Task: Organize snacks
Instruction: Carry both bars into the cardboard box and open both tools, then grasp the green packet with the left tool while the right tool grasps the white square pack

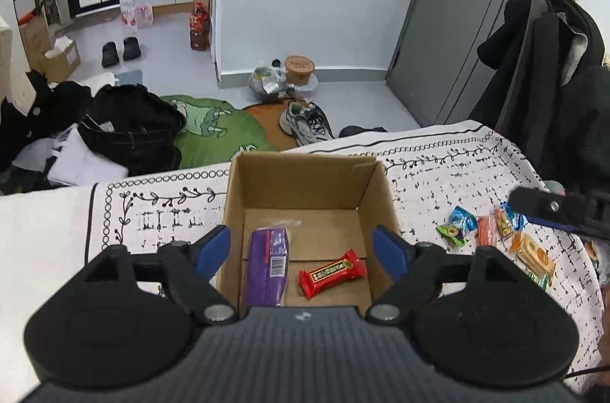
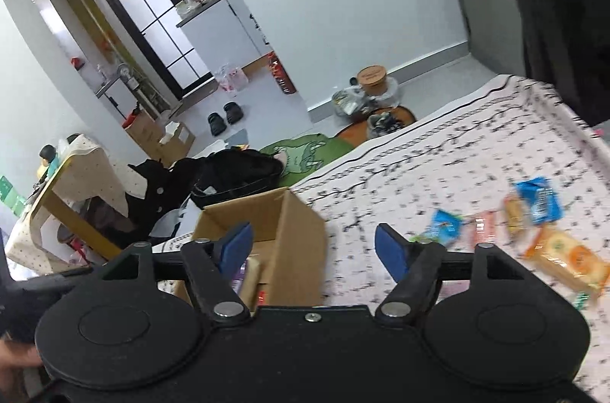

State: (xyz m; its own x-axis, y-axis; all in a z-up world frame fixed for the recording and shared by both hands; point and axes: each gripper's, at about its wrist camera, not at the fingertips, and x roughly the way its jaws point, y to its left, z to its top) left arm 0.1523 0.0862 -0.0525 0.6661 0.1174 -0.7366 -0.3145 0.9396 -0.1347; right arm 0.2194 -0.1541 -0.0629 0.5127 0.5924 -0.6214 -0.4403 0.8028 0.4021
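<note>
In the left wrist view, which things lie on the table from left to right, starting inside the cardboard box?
purple packet → red bar → box's right wall → blue and green wrapped snack → pink snack → orange packet.

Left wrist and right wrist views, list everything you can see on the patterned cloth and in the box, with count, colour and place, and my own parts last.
cardboard box: one, brown, open-topped, on the cloth ahead of the left tongs
purple packet: one, purple with a barcode, lying in the box, left side
red bar: one, red wrapper, lying in the box, right of the purple packet
loose snacks: several, blue, green, pink and orange wrappers, on the cloth right of the box; exact count unclear
cloth: one, white with black pattern, under everything
left tongs: one, black with blue pads, open, empty, over the box
right tongs: one, black with blue pads, open, empty, between box and loose snacks
</note>
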